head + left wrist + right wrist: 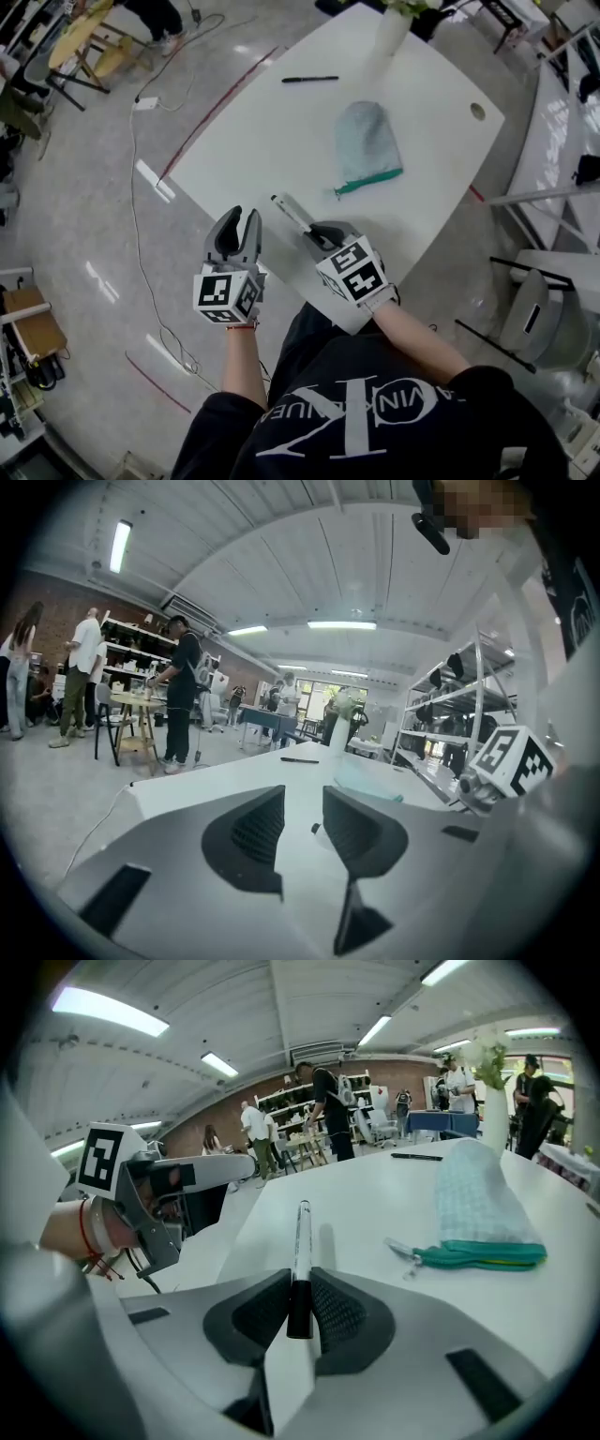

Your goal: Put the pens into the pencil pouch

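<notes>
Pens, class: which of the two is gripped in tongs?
The white-barrelled pen with the black cap, clamped in the right tongs. The all-black pen lies free on the far side of the table, beyond the pouch.

The bench (281,141) is smooth, matt white. The pouch (367,139) is pale cloth with a waffled weave. The pen (301,1232) has a glossy white plastic barrel. The right tongs (300,1283) are matt grey plastic with dark ribbed pads (337,1314). The floor (84,225) is polished and shiny.
</notes>
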The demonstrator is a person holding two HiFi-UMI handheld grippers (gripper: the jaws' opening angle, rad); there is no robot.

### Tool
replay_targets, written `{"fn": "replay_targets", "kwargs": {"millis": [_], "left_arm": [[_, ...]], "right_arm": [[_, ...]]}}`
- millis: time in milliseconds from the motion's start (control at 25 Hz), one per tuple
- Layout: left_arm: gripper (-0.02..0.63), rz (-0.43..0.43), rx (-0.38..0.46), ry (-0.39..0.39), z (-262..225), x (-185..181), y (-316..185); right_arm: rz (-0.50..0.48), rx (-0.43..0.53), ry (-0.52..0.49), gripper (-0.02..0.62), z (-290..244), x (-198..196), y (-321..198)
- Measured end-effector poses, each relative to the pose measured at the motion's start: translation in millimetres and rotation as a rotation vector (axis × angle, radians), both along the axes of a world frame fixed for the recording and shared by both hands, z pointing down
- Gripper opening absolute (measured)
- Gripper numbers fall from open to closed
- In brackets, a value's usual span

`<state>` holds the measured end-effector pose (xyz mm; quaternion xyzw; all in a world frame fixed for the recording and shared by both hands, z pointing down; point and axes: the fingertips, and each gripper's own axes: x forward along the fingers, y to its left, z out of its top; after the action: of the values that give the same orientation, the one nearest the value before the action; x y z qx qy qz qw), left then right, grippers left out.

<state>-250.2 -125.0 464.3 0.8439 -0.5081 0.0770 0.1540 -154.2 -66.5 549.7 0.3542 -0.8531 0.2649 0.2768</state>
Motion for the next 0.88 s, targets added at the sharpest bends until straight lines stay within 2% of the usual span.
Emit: {"fn": "replay_targets", "kwargs": {"millis": [240, 480, 600, 720, 880], "left_arm": [[0.124, 0.135, 0.003, -0.027, 0.5, 66.0, -19.4], [0.130, 0.347, 0.027, -0.161, 8.7, 148.8, -26.1], [0.133, 0.462, 0.030, -0.254, 15.5, 184.1, -27.1], [0.169, 0.569, 0.021, -0.372, 30.5, 213.3, -27.0], [0.221, 0.662, 0.026, -0.535, 49.2, 240.8, -29.8]], "right_arm": [[0.172, 0.008, -0.018, 0.077, -12.8, 75.6, 3.3], [0.347, -0.029, -0.053, 0.077, -8.9, 149.7, 17.7], [0.397, -0.036, -0.055, 0.077, -7.4, 171.8, 23.2], [0.432, -0.042, -0.054, 0.077, -4.6, 188.0, 27.3], [0.471, -0.050, -0.069, 0.077, -2.1, 203.3, 31.1]]}}
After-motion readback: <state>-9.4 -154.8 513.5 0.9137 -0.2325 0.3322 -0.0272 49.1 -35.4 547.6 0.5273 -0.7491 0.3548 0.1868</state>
